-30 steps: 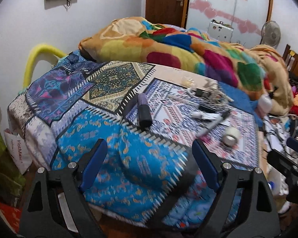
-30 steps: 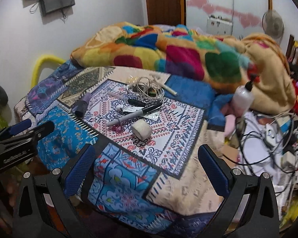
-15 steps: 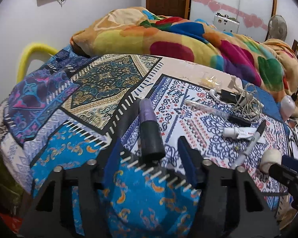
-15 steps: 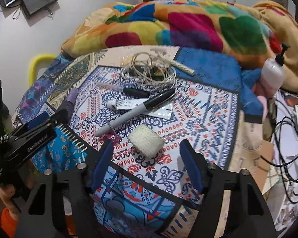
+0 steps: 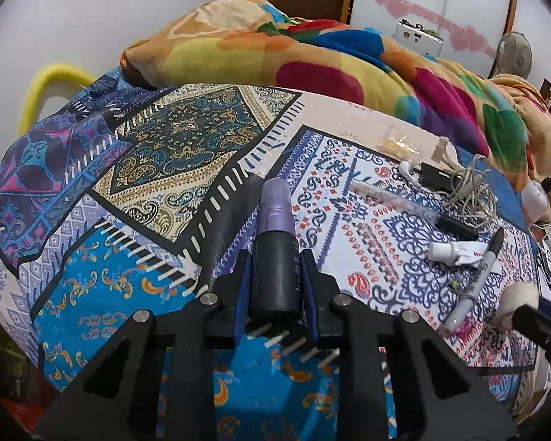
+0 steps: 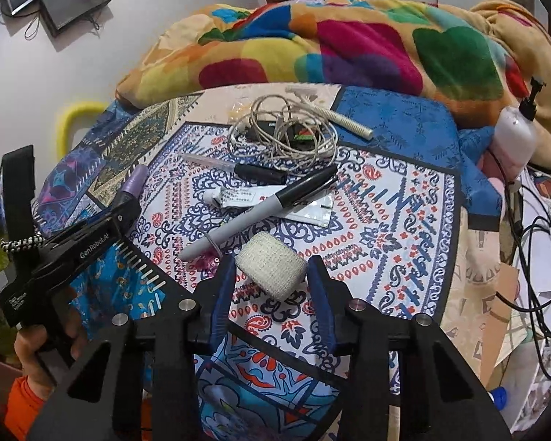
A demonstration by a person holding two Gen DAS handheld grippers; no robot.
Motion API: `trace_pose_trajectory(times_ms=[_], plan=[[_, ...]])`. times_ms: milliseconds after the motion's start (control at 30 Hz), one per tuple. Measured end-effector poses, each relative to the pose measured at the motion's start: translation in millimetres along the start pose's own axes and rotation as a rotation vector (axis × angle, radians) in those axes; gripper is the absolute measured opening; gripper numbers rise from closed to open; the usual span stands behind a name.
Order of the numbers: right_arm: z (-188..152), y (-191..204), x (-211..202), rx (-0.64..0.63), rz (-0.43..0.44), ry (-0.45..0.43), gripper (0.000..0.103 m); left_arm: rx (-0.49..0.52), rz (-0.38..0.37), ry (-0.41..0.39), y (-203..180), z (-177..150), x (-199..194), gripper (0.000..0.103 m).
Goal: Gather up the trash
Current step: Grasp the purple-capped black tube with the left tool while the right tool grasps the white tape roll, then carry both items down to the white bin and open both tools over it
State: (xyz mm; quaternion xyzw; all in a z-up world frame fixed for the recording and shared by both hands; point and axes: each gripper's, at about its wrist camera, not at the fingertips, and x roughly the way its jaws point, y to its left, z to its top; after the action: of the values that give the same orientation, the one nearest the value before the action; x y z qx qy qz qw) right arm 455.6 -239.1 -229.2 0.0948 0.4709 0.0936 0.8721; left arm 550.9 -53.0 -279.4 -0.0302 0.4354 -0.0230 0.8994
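Observation:
A dark tube with a lilac cap (image 5: 275, 257) lies on the patterned bedspread (image 5: 172, 154). My left gripper (image 5: 275, 279) is shut on its dark end; it shows from the side in the right wrist view (image 6: 128, 198). A white bandage roll (image 6: 272, 270) lies near the bed's front edge. My right gripper (image 6: 272, 279) has a pad on each side of the roll, touching or nearly so. Beyond lie a grey marker (image 6: 260, 213), a small white tube (image 6: 235, 196), a sachet (image 6: 312, 211), a black-capped pen (image 6: 238, 169) and tangled cables (image 6: 286, 134).
A colourful crumpled blanket (image 6: 349, 51) covers the back of the bed. A white pump bottle (image 6: 514, 136) and a heap of wires (image 6: 540, 228) sit to the right. A yellow bar (image 5: 51, 84) stands at the left, by the white wall.
Both grippers have moved forward and narrowed. The left one has closed onto the dark tube. The right one has closed in around the bandage roll.

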Motion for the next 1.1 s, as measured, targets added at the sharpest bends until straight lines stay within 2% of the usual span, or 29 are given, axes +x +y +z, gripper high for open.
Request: trace_pose_trajectory(times_ms=[267,600,867,1100], plan=[[2,10,-26,-0.03,-0.003,-0.061,0.037,0.032,-0.023,-0.023,-5,-6,-45,0.026],[-1,44,-79,-0.077,0.039,-0.139,0.037,0.059,-0.029,-0.091,-1,-18,-131,0.026],[-15,80,-125,-0.156,0.068,-0.192,0.037,0.049,-0.019,-0.146,22,-48,-207,0.026],[-38,121,-152,-0.24,0.1,-0.213,0.037,0.005,0.022,-0.174,55,-81,-260,0.026]])
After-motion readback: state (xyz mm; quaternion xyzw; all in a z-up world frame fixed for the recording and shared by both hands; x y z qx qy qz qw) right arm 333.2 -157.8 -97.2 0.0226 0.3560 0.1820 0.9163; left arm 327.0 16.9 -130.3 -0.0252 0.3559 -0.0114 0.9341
